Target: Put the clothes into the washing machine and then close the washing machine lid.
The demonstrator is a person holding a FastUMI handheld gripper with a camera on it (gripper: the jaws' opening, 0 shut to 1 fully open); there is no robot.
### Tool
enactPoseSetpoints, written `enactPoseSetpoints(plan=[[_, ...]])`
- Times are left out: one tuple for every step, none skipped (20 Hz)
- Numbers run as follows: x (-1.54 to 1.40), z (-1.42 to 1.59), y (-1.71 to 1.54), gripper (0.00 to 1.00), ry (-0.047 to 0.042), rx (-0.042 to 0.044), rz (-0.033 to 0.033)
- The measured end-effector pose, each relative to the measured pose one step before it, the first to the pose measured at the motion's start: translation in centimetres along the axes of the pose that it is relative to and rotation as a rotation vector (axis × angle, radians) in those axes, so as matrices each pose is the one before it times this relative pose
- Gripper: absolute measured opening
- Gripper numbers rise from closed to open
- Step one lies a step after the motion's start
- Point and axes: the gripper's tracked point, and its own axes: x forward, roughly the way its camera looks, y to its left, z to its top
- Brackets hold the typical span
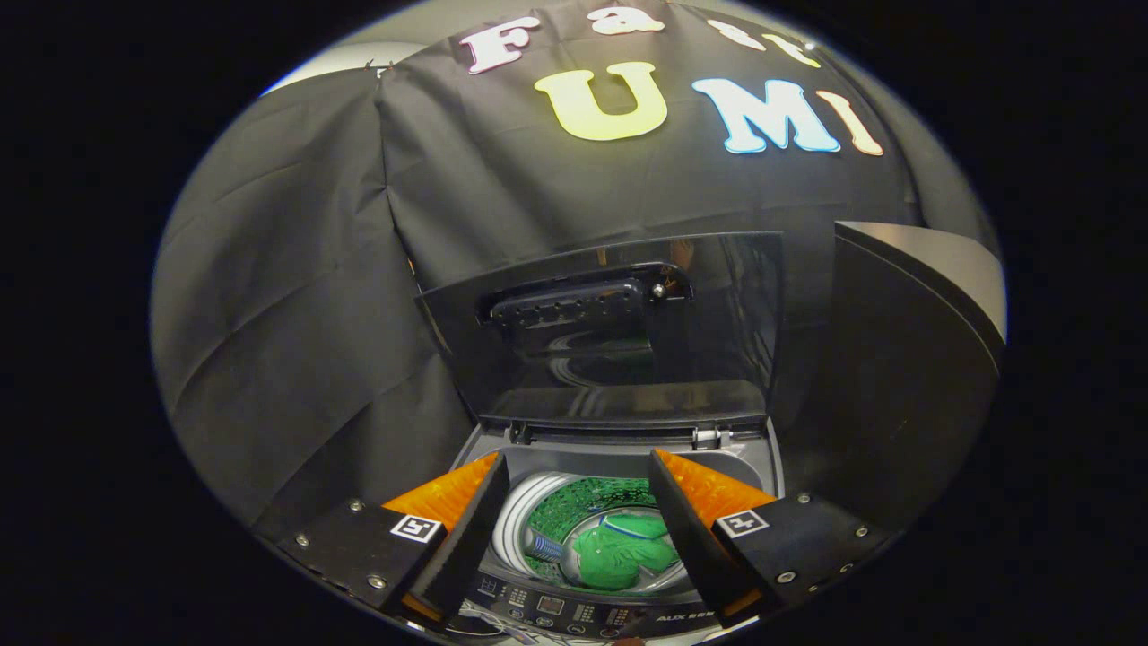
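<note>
The gripper (576, 475) hangs wide and empty above the washer (762, 458). Between its fingers (695, 520) and below them, the green clothes (619, 552) lie in the drum (516, 520). Beyond the fingers the lid (610, 332) stands raised upright.

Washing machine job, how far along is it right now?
Done, it seems: the green clothes lie inside the drum. In hand: nothing; the gripper is open and empty above the opening. Left: the lid stands upright behind the drum and needs closing.
</note>
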Motion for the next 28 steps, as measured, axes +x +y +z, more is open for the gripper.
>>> enactPoseSetpoints(plan=[[-0.464, 0.312, 0.185, 0.96, -0.01311, -0.00841, -0.00898], [-0.659, 0.377, 0.182, 0.95, -0.01584, -0.00682, -0.00636], [-0.558, 0.456, 0.179, 0.96, -0.01817, -0.00686, -0.00531], [-0.765, 0.594, 0.322, 0.96, -0.0235, -0.00772, -0.00595], [-0.757, 0.909, 0.319, 0.96, -0.02797, -0.00812, -0.00341], [-0.695, 0.883, 0.299, 0.96, -0.02927, -0.01078, -0.00276], [-0.597, 1.134, 0.148, 0.96, -0.03078, -0.01312, -0.00653], [-0.754, 0.94, -0.059, 0.96, -0.03092, -0.01189, -0.00696], [-0.348, 1.108, -0.053, 0.95, -0.02912, -0.01119, -0.00458], [-0.134, 0.953, 0.052, 0.95, -0.02502, -0.01114, -0.00362], [0.005, 0.884, -0.035, 0.95, -0.02099, -0.00995, -0.00485], [-0.013, 0.803, 0.053, 0.96, -0.02192, -0.00651, -0.00195], [0.069, 0.972, 0.005, 0.96, -0.02442, -0.00628, -0.00315], [0.067, 0.808, -0.115, 0.95, -0.02321, -0.00715, -0.00657], [0.09, 0.758, -0.144, 0.95, -0.01937, -0.00569, -0.00725], [0.315, 0.466, 0.002, 0.95, -0.0149, -0.00318, -0.00465], [0.417, 0.59, 0.036, 0.95, -0.01384, -0.0033, -0.00048], [0.446, 0.522, -0.062, 0.95, -0.01116, -0.00687, -0.00151], [0.627, 0.427, -0.082, 0.95, -0.00877, -0.00821, -0.00418], [0.466, 0.345, -0.016, 0.95, -0.00507, -0.00372, 0.00029], [0.522, 0.321, 0.076, 0.95, -0.00424, 0.00279, 0.00116], [0.641, 0.298, 0.127, 0.95, -0.00258, 0.00258, 0.00333], [0.687, 0.292, -0.124, 0.95, -0.00236, -0.00133, -0.00197], [0.718, 0.139, -0.168, 0.95, -0.00078, -0.00275, -0.00182], [0.84, 0.313, -0.155, 0.95, -0.00011, -0.00192, -0.00025], [0.701, 0.093, -0.054, 0.95, 0.00011, 0.00112, 0.0], [0.837, 0.133, -0.081, 0.96, 0.00177, 0.00162, -0.00229], [0.936, -0.111, -0.04, 0.95, 0.00282, 0.00398, -0.00023]])
